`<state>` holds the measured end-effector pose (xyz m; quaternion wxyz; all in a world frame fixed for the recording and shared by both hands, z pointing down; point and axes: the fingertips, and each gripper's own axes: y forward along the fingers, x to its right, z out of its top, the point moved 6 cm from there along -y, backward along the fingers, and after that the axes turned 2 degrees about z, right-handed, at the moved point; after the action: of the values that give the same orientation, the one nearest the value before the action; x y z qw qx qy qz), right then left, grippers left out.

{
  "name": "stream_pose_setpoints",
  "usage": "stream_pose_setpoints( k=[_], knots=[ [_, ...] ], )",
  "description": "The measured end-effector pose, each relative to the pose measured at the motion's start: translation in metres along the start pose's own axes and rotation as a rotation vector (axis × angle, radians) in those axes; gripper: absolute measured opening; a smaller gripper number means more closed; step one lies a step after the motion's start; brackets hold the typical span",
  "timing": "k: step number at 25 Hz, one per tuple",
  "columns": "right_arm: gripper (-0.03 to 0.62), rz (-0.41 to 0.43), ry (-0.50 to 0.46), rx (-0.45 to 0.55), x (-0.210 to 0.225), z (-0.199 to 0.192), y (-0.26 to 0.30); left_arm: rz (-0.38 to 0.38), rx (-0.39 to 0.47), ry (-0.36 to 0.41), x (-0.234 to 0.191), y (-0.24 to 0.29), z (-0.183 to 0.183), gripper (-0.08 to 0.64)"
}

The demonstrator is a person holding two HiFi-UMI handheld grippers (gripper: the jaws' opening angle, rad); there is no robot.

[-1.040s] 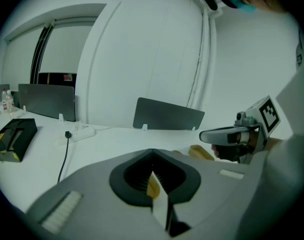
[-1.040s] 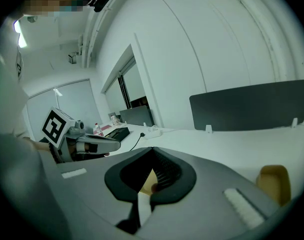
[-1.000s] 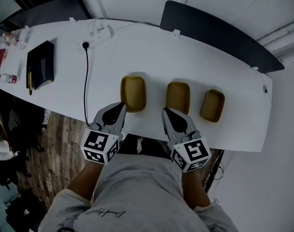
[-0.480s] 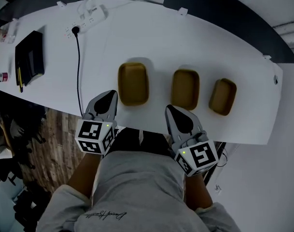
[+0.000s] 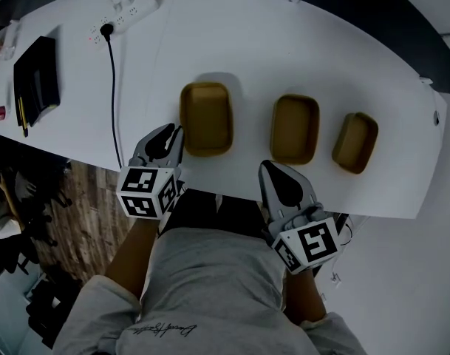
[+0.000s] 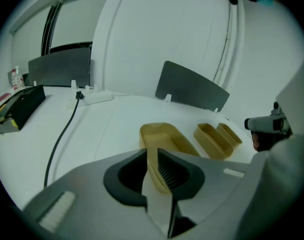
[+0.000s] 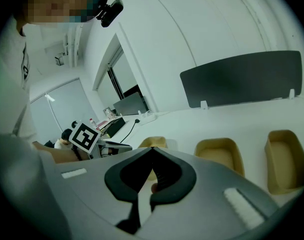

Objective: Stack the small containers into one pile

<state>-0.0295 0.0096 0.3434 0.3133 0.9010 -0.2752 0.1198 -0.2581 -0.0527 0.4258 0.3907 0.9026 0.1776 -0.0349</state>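
Three tan tubs sit in a row on the white table [image 5: 284, 43], none touching: the big container [image 5: 206, 117] at 9 o'clock, the middle container [image 5: 295, 128] in the centre, and the little container [image 5: 355, 141] at 3 o'clock. They look light, thin and stiff with smooth walls, so I think a push could make them slide or tip. Pinching one thin wall at a short end seems the best hold. The left gripper [image 5: 173, 132] is at 8 o'clock of the big container. Its jaws have just been opening and stand partly apart, and the container's near end shows in the gap but is not pinched. The right gripper [image 5: 267, 170], at 7 o'clock of the middle container, is closed on nothing. The head view shows the three sizes side by side. Only the left gripper view shows how deep the walls are. Only the right gripper view shows its own jaws meeting.
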Motion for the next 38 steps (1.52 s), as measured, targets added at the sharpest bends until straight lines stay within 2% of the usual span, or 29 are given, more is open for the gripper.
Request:
stream_pose_setpoints(
  k=[13,21,28,38],
  knots=[
    [0.015,0.005,0.043,-0.036,0.009,-0.018,0.01,0.006,-0.061,-0.053,-0.004,0.029,-0.015,0.083],
    [0.015,0.014,0.059,-0.041,0.012,-0.022,0.012,0.067,-0.083,-0.053,-0.005,0.035,-0.012,0.02],
    [0.015,0.02,0.064,-0.044,0.013,-0.024,0.014,0.066,-0.077,-0.045,-0.003,0.035,-0.01,0.014],
    [0.015,0.013,0.06,-0.027,0.012,-0.023,0.009,0.047,-0.048,-0.09,-0.002,0.027,-0.002,0.012]
  ],
)
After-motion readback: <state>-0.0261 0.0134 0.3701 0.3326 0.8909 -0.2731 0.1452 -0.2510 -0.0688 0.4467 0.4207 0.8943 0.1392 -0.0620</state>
